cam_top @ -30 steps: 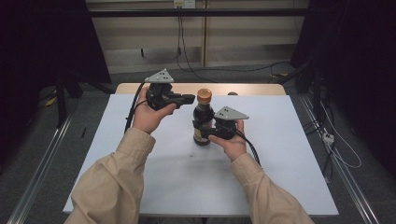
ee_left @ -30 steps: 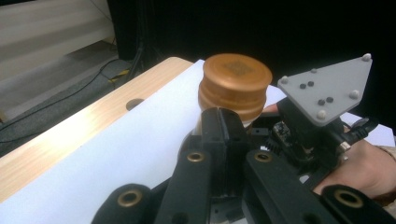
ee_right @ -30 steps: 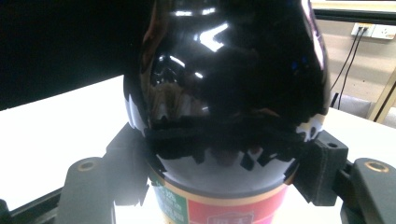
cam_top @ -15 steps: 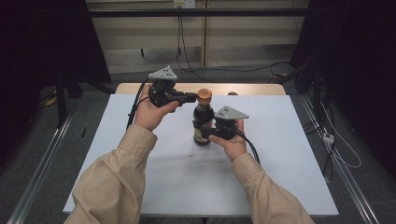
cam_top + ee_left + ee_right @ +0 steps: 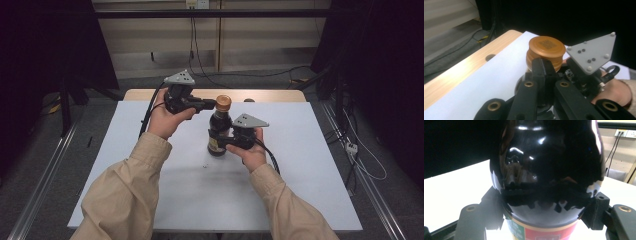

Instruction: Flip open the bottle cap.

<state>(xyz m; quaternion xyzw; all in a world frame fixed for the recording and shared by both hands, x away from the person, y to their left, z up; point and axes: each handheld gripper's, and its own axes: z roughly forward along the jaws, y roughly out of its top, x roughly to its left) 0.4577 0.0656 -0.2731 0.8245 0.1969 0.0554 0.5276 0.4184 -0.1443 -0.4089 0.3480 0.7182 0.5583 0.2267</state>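
Dark bottle (image 5: 219,131), upright on white desk (image 5: 300,165), mid-desk.
Right gripper (image 5: 223,140) clenched on the bottle's body; left gripper (image 5: 212,104) closed, its jaws together, tip at the orange cap (image 5: 223,102), contact unclear.

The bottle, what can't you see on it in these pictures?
- Label: right gripper view, cut off by the bottom edge, words blurred.
- Bottle lower body: high view, hidden by the right claw shut around it.
- Cap neck: left gripper view, covered by the left claw.
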